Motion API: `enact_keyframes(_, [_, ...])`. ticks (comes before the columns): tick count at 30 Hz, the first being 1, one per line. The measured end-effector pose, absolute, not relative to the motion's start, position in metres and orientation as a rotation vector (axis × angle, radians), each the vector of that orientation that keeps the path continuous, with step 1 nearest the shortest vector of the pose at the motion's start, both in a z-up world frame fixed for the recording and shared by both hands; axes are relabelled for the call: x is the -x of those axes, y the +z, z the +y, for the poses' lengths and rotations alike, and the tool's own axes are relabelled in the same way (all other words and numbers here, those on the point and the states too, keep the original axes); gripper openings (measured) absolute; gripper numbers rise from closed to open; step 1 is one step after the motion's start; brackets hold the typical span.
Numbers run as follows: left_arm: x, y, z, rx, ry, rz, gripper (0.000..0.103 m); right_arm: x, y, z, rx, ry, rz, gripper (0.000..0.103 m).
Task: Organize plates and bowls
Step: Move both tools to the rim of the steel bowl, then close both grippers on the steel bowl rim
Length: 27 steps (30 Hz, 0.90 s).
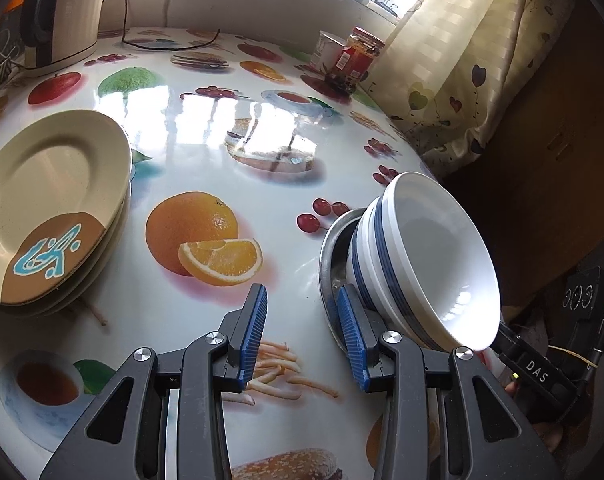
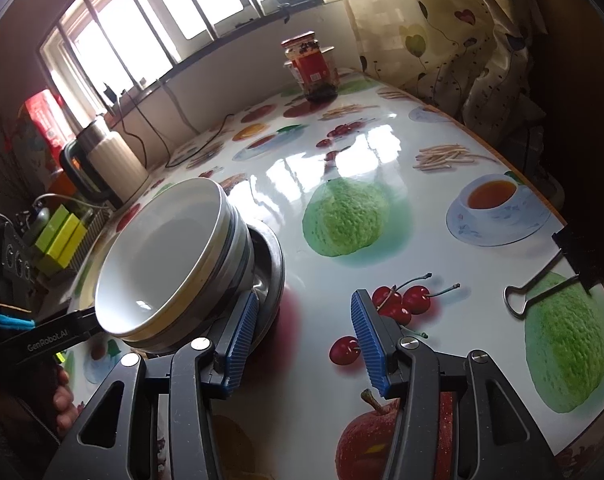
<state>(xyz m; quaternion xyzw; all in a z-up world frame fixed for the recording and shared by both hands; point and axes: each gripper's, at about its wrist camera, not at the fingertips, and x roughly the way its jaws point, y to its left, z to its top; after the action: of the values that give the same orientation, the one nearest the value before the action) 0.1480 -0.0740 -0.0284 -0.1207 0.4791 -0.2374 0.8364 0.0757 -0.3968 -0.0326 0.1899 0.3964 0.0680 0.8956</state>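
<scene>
Left claw [image 1: 302, 334] and right claw [image 2: 304, 344]: jaws apart, nothing gripped. Stacked bowls [image 1: 422, 256] sit in a metal dish [image 1: 328, 256] on the tabletop [image 1: 190, 152], between both claws. Stacked plates [image 1: 50, 200] lie well apart

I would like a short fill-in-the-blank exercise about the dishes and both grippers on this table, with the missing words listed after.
1. The white bowls with blue stripes sit stacked inside a shallow ____ dish.
2. The cream plates lie in a ____ near the left gripper.
3. The right gripper has its jaws ____ and holds nothing.
4. The jar near the window has a ____ label.

Missing words: metal; stack; open; red
</scene>
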Motion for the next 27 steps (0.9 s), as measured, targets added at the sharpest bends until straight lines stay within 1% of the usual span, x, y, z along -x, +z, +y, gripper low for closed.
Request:
enact_keyframes(4, [-0.147,-0.028,-0.074,0.256,-0.511,1.010,0.038,-0.078,-0.037,-0.403,-0.443,0.171,0.821,0.048])
enact_keyframes(6, [-0.147,-0.028,-0.074,0.266,-0.512,1.011,0.038,-0.078,-0.040,-0.407,-0.482,0.196,0.820,0.045])
enact_keyframes(8, [-0.147,-0.029,-0.073,0.282,-0.517,1.011,0.038,-0.079,-0.044,-0.411,-0.542,0.235,0.818,0.036])
enact_keyframes(11, [-0.147,-0.031,-0.071,0.312,-0.530,1.013,0.036,-0.078,-0.047,-0.413,-0.595,0.274,0.808,0.030])
enact_keyframes(12, [-0.148,-0.032,-0.071,0.323,-0.536,1.014,0.034,-0.077,-0.048,-0.414,-0.606,0.285,0.804,0.029])
enact_keyframes(13, [-0.148,-0.032,-0.070,0.329,-0.544,1.014,0.033,-0.078,-0.048,-0.414,-0.621,0.298,0.802,0.026])
enact_keyframes(16, [-0.149,-0.032,-0.069,0.334,-0.547,1.013,0.033,-0.077,-0.053,-0.419,-0.690,0.339,0.802,0.022])
enact_keyframes(27, [-0.153,-0.037,-0.065,0.378,-0.577,1.030,0.033,-0.077,-0.066,-0.431,-0.820,0.409,0.799,0.022])
